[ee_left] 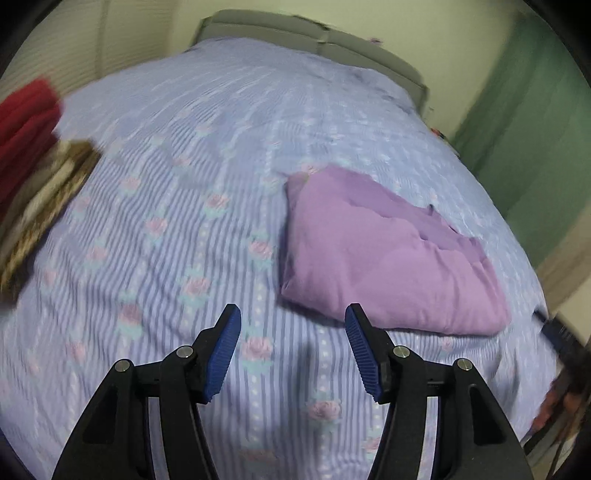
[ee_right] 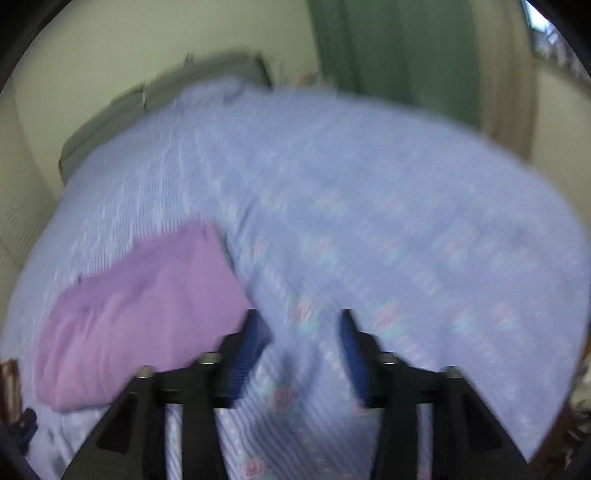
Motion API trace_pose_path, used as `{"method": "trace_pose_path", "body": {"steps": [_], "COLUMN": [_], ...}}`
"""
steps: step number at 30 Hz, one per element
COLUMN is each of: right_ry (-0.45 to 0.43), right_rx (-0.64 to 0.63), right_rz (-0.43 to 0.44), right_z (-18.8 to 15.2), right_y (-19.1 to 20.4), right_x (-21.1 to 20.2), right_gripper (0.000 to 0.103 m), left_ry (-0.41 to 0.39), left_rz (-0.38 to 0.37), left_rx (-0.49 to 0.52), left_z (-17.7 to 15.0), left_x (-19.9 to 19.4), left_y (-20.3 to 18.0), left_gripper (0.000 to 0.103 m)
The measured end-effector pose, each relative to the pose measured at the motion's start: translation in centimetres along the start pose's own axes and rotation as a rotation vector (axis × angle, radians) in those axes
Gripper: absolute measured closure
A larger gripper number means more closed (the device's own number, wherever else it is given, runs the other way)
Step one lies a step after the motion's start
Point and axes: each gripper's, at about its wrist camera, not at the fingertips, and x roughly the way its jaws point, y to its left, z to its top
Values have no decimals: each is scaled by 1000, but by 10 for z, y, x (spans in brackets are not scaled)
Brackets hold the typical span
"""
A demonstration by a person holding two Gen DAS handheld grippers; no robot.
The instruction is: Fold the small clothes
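Note:
A folded purple garment (ee_left: 388,258) lies on the blue flowered bedspread (ee_left: 184,184), to the right of centre in the left wrist view. My left gripper (ee_left: 293,314) is open and empty, hovering above the bedspread just left of the garment's near edge. In the right wrist view the same purple garment (ee_right: 144,310) lies at the lower left on the bedspread (ee_right: 369,221). My right gripper (ee_right: 299,321) is open and empty, just right of the garment. This view is blurred.
Folded clothes, red on top of a brown patterned one (ee_left: 33,177), are stacked at the bed's left edge. A grey headboard (ee_left: 295,33) stands at the far end. A green curtain (ee_left: 535,129) hangs on the right and shows in the right wrist view (ee_right: 399,51).

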Motion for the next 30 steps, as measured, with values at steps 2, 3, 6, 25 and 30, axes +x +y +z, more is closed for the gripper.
{"method": "trace_pose_path", "body": {"steps": [2,3,6,25,30], "right_ry": [-55,-65,-46,97,101], "right_rx": [-73,-93,-130,-202,-222], "right_rz": [19,19,87,149,159], "right_z": [8,10,20,-3,-5], "right_y": [16,22,43,130,139], "right_x": [-20,-24,-26,25,27], "right_gripper": [38,38,38,38,38], "left_ry": [6,11,38,271,267], "left_rz": [-40,-67,-164,-454,-472], "left_rx": [45,57,69,-93,-100], "left_z": [10,18,39,77,73], "left_x": [4,8,20,125,130], "left_y": [1,2,9,49,51], "left_gripper": [45,45,46,59,59]}}
